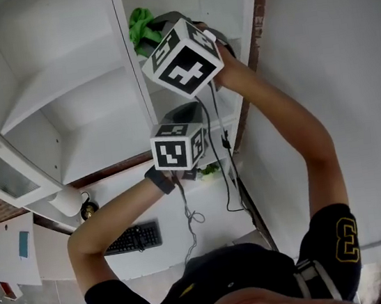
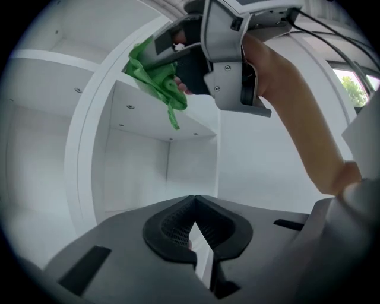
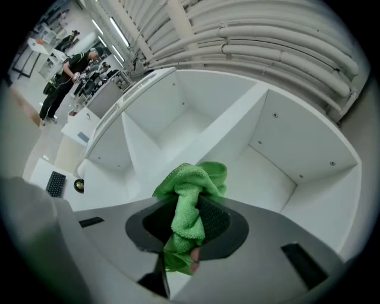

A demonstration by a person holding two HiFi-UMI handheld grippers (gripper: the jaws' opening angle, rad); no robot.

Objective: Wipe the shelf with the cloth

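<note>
I am judging this as the approach, just ahead of the first stroke: the cloth (image 3: 193,184) is up at the shelf (image 2: 142,111) but I am not seeing it spread on the board. The right hand-held gripper (image 3: 189,224) is clamping it, jaws closed on a bunched fold in the middle. A green tuft is bulging out beyond the tips and a tail is hanging down behind them. From the left gripper view the cloth is sitting right at the front edge of the shelf board in the right-hand column of the white unit. Whether it is actually touching the board there, I cannot tell.

The left hand-held gripper (image 2: 193,227) is holding nothing; its jaws are meeting at the tips, pointing into the bay below.

The right arm (image 1: 280,110) is reaching high, almost straight, wrist turned towards the unit. The left arm (image 1: 115,214) is bending at the elbow and holding its gripper lower, just beneath the other.

Next, I think, I am needing to press the tuft flat onto the board and draw it sideways, with the grip firm so the wad is not slipping out.
</note>
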